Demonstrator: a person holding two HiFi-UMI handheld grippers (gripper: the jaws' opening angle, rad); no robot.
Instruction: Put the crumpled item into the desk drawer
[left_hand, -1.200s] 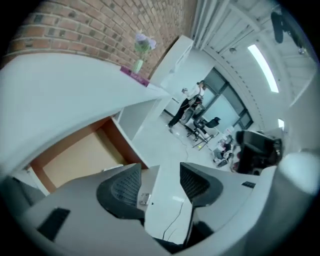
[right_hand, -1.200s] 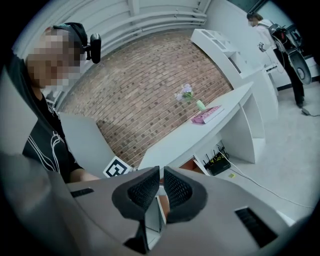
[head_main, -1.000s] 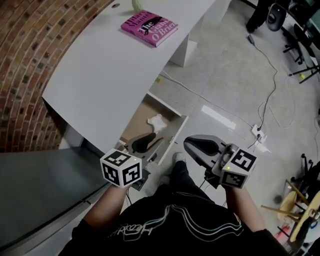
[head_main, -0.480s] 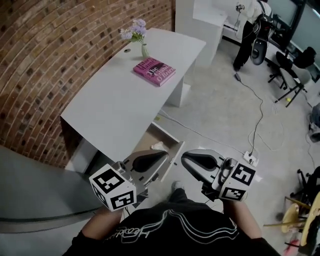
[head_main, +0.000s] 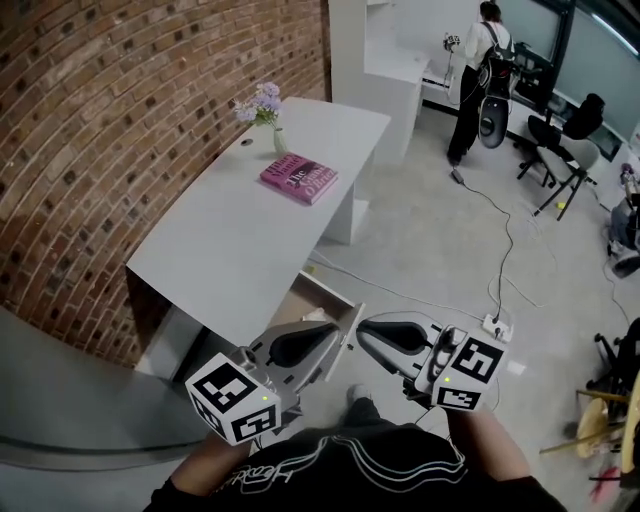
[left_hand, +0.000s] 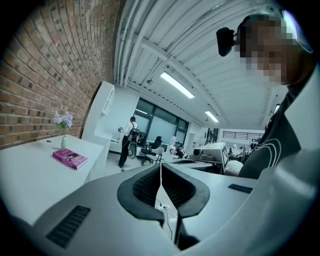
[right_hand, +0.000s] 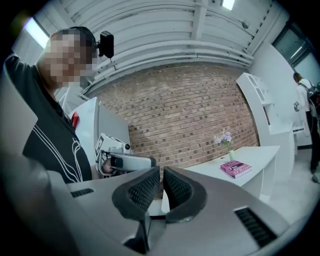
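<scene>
A white desk (head_main: 230, 240) stands against a brick wall, and its drawer (head_main: 300, 297) is pulled open toward me. A small white crumpled item (head_main: 313, 314) lies inside the drawer, partly hidden by my left gripper. My left gripper (head_main: 328, 333) hovers over the drawer's near end, shut and empty. In the left gripper view its pads (left_hand: 160, 170) meet with nothing between them. My right gripper (head_main: 370, 329) hangs just right of the drawer front over the floor. Its jaws (right_hand: 161, 171) are together and hold nothing.
A pink book (head_main: 298, 178) and a small vase of flowers (head_main: 262, 108) sit on the desk's far end. On the floor to the right lie a cable and a power strip (head_main: 495, 325). A person with a backpack (head_main: 485, 60) stands far off near office chairs (head_main: 560, 160).
The head view has tilted up from the drawer to take in more of the room. Both grippers now sit lower in view, and the left one has drawn back from inside the drawer.
</scene>
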